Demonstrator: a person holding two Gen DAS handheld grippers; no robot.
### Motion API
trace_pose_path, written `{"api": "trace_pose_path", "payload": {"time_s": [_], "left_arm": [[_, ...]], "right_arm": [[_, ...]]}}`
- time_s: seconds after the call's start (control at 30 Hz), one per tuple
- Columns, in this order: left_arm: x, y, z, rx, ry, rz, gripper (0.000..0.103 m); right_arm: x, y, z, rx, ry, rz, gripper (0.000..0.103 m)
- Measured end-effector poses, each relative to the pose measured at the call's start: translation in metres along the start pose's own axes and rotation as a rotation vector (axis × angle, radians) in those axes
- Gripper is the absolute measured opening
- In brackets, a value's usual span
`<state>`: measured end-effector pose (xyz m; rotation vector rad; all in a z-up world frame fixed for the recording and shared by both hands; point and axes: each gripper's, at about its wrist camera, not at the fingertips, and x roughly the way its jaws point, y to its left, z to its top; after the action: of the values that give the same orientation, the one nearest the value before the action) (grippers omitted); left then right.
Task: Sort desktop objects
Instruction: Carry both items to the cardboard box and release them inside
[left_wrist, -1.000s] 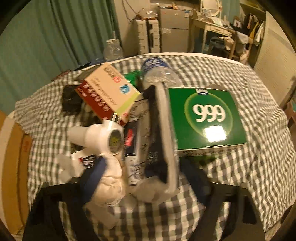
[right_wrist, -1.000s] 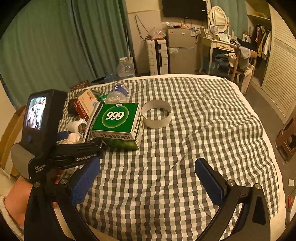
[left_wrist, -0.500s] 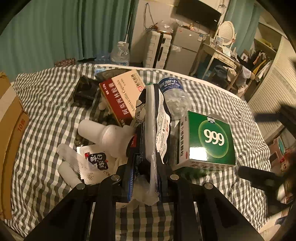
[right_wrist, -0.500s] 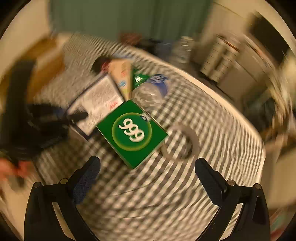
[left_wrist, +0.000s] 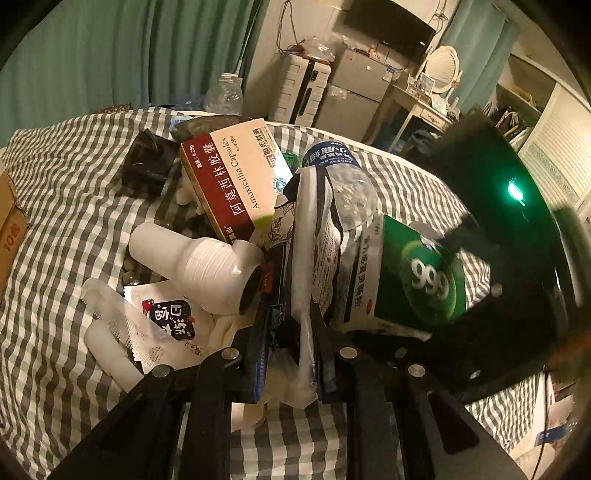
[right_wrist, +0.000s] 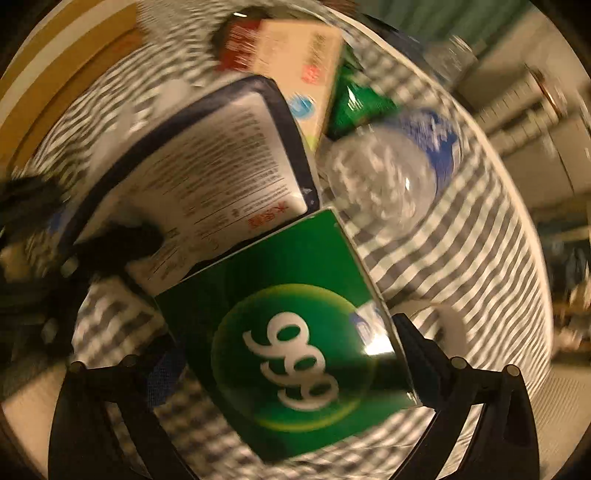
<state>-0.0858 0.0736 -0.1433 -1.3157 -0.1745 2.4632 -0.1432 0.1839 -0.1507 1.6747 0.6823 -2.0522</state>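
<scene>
My left gripper (left_wrist: 291, 354) is shut on a flat dark-and-white printed pouch (left_wrist: 314, 236), held on edge; the pouch also shows in the right wrist view (right_wrist: 207, 177). My right gripper (right_wrist: 291, 369) is open, its fingers on either side of the green "999" box (right_wrist: 295, 350), which stands right of the pouch in the left wrist view (left_wrist: 413, 280). Whether the fingers touch the box I cannot tell. The right gripper's body (left_wrist: 517, 258) looms over the box.
On the checked tablecloth (left_wrist: 74, 221) lie an Amoxicillin box (left_wrist: 232, 181), a clear water bottle (left_wrist: 343, 177), a white plastic bottle (left_wrist: 199, 266), a white sachet (left_wrist: 162, 325) and a black object (left_wrist: 147, 162). A cardboard box (left_wrist: 11, 221) stands left. A white ring (right_wrist: 447, 325) lies beyond the green box.
My left gripper closed on the pouch and stayed shut. My right gripper swung in fast from the open tabletop and now straddles the green 999 box.
</scene>
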Motion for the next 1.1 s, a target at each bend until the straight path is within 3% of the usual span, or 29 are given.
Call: {"api": "trace_pose_path", "payload": {"time_s": [0.1, 0.23, 0.33, 0.43, 0.53, 0.67, 0.73, 0.87, 0.97, 1.1], "left_arm": [[-0.001, 0.001, 0.001, 0.003, -0.017, -0.026, 0.019], [-0.002, -0.013, -0.004, 0.064, -0.051, -0.047, 0.018], [-0.012, -0.021, -0.011, 0.085, -0.087, -0.182, 0.018], [-0.030, -0.029, -0.012, 0.108, -0.129, -0.199, 0.018], [-0.054, -0.042, -0.001, 0.102, -0.120, -0.127, 0.018], [-0.102, -0.050, 0.007, 0.010, -0.148, -0.167, 0.018], [-0.122, -0.051, 0.011, 0.004, -0.158, -0.146, 0.018], [-0.178, -0.040, 0.022, -0.043, -0.197, -0.184, 0.018], [-0.230, -0.029, 0.041, 0.005, -0.264, -0.137, 0.018], [-0.302, 0.004, 0.075, 0.059, -0.338, -0.079, 0.018]], "right_arm": [[-0.018, -0.013, -0.028, 0.212, -0.103, 0.013, 0.089], [-0.048, -0.029, -0.097, 0.534, -0.199, 0.038, 0.087], [-0.068, -0.019, -0.142, 0.627, -0.220, 0.032, 0.087], [-0.095, -0.002, -0.172, 0.698, -0.285, 0.043, 0.087], [-0.122, 0.002, -0.202, 0.801, -0.353, 0.105, 0.088], [-0.155, 0.001, -0.210, 0.887, -0.412, 0.161, 0.088], [-0.178, 0.008, -0.217, 0.897, -0.434, 0.138, 0.088], [-0.227, 0.014, -0.219, 0.871, -0.476, 0.098, 0.088], [-0.267, 0.028, -0.210, 0.845, -0.510, 0.061, 0.088], [-0.315, 0.054, -0.171, 0.793, -0.574, 0.043, 0.088]]}}
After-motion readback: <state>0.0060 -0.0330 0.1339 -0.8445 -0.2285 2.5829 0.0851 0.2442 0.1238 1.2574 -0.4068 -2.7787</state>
